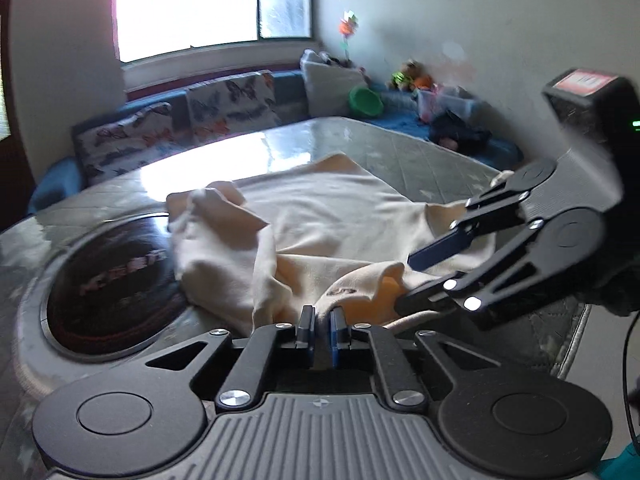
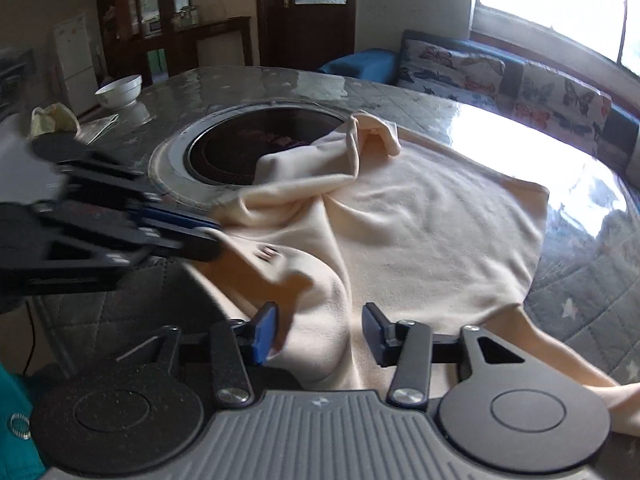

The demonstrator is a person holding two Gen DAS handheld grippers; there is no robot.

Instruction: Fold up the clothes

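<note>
Fingers first: on our left gripper (image 1: 322,326) we see the blue-padded fingers (image 1: 307,326) pressed nearly together, pinching a raised fold of the cream garment (image 1: 320,216) at the counter's near edge. A small dark logo sits on the cloth just beyond that pinch. The garment lies spread over the quilted, glossy counter (image 1: 420,140), its far part flat and its left part bunched, one crumpled corner draped over the rim of the round black hob (image 2: 224,152) set into the counter. Moving right, we see our right gripper (image 2: 320,334) with its fingers (image 2: 266,330) spread wide, hovering over the garment's near portion; cloth shows between them, though we cannot tell if either finger touches it. A strip of the garment hangs off the counter's near-right edge.
</note>
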